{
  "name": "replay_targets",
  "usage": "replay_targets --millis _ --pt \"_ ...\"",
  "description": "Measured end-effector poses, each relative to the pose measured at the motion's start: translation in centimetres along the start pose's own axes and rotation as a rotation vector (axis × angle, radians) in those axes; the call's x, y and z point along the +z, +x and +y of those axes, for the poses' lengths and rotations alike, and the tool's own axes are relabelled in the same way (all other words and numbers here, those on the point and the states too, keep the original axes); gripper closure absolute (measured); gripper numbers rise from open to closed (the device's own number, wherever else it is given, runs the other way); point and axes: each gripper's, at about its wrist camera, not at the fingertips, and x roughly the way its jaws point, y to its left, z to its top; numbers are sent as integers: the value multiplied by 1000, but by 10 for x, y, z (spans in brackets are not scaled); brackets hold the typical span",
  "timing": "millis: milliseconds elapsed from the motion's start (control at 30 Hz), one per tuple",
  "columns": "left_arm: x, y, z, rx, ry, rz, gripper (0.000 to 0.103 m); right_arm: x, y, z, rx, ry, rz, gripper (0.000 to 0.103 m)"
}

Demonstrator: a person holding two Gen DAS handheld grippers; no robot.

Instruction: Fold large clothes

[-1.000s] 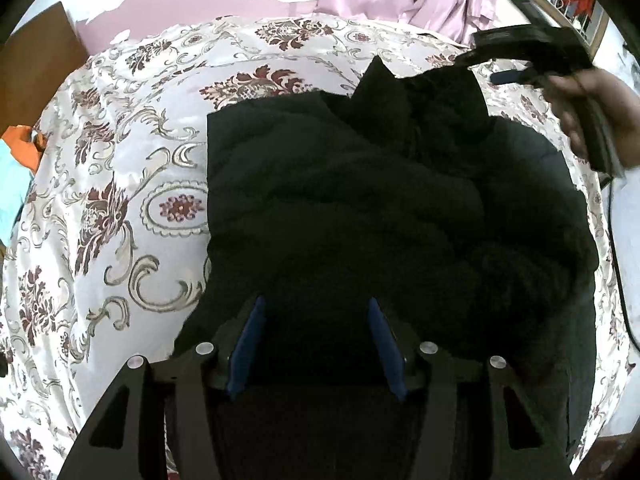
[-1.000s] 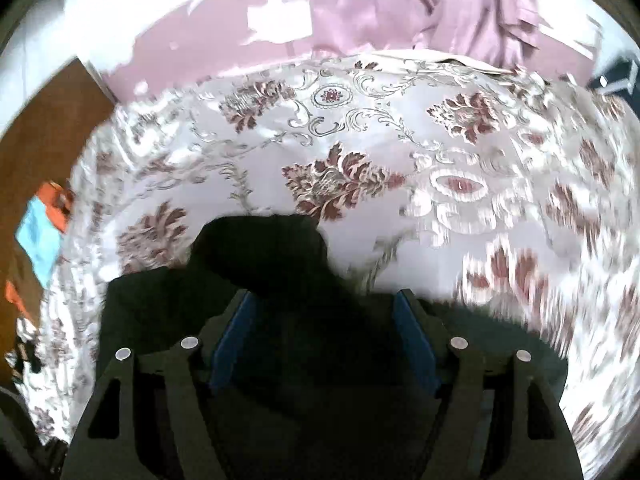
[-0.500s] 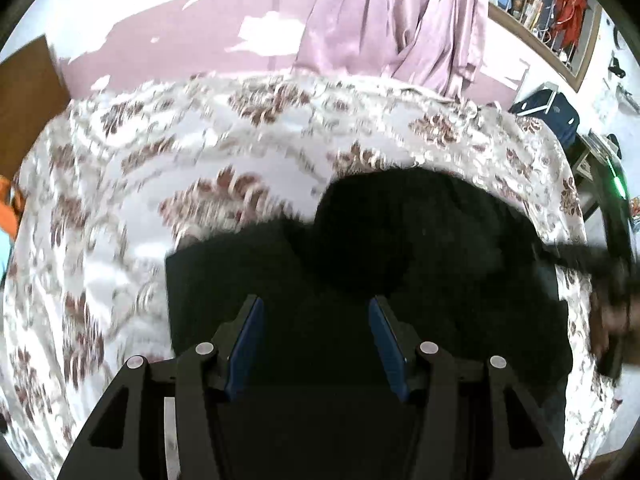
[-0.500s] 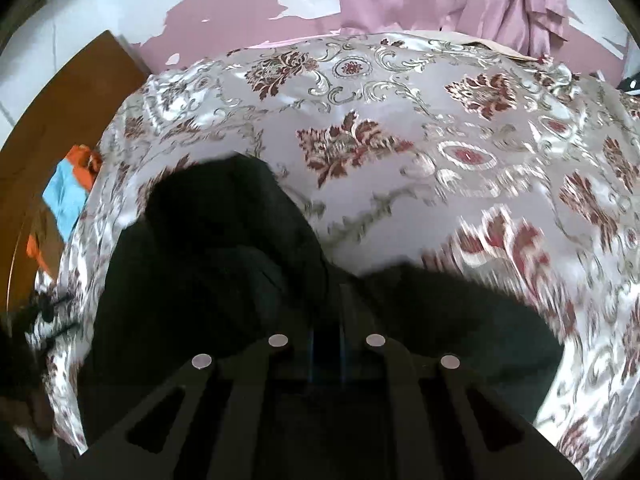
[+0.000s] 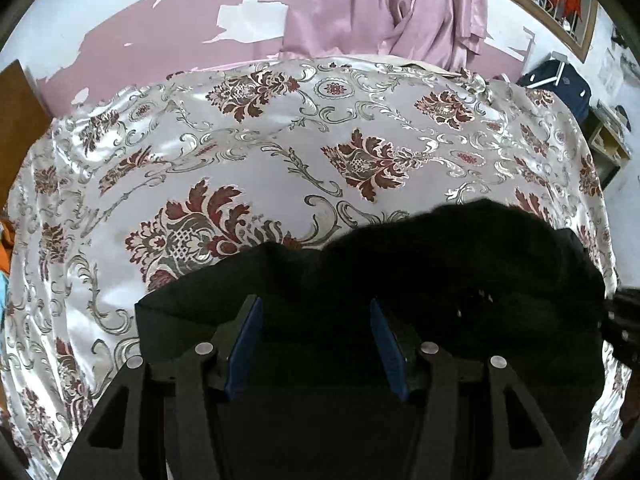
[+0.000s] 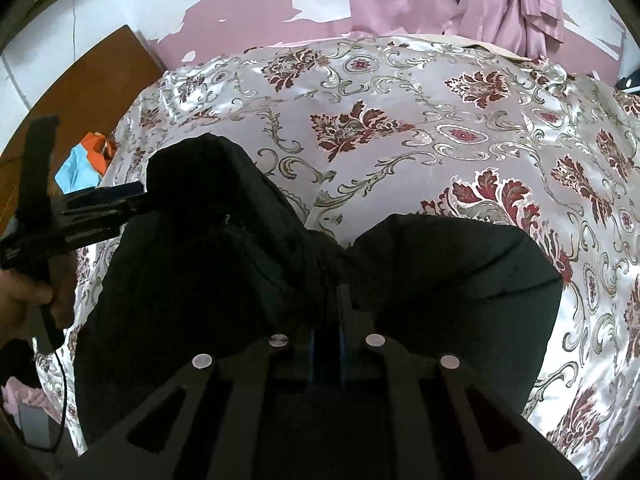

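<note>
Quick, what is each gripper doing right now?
Left gripper: open, over the black puffy jacket, holding nothing.
Right gripper: closed on the jacket.

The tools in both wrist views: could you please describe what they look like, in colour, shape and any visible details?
Each tool, left and right, has a black angular frame with triangular cut-outs and round silver screw heads, plus two fingers lined with blue pads. In the right wrist view, a thin black cable hangs by the bare left hand.

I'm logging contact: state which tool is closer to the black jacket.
Right. The right tool is shut on a bunched fold of the black jacket. The left tool is open over the jacket's near edge, gripping nothing.
</note>
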Motion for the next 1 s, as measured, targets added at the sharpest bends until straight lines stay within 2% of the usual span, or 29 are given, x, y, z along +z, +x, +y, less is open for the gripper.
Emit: replay_targets --millis 67,100,133,167,267,367,433,467,567,633,700,800,867,933,1000 --pt "3 2 2 -10 -18 0 51 -2 -1 2 0 -7 3 96" --pt "4 2 4 -20 -22 -8 66 -4 -2 2 -2 -10 4 96" --pt "5 2 4 -28 -21 -15 97 -5 -2 2 -1 -8 4 96" --pt "5 2 6 -54 -18 -3 97 -6 -3 2 0 -7 4 96" --pt "-10 -26 10 -109 -32 -64 97 -10 -7 0 -4 6 -4 96" --pt "-45 -60 7 -128 -19 -115 97 -16 -21 1 0 15 -40 96" --pt "-72 -71 2 -117 10 -121 97 -27 -31 1 8 20 -58 96" --pt "-92 -70 -3 -89 33 -112 97 -36 -35 2 10 18 -63 96" --pt "-129 -53 -13 -23 84 -76 97 -67 -34 4 -9 -14 -52 96" --pt "-142 -37 -22 20 132 -55 97 -88 -22 8 -51 -66 -30 96" --pt "-144 -29 -26 32 139 -45 97 -105 -5 11 -102 -126 -9 96" --pt "-139 -27 -25 44 146 -43 97 -109 -1 15 -136 -163 -21 95" --pt "-138 -27 -24 46 156 -42 97 -104 -6 13 -108 -134 -12 90" --pt "-139 -27 -25 49 179 -41 97 -100 -16 10 -79 -97 7 90" --pt "-142 -26 -25 50 188 -43 97 -97 -34 9 -48 -61 -13 90"
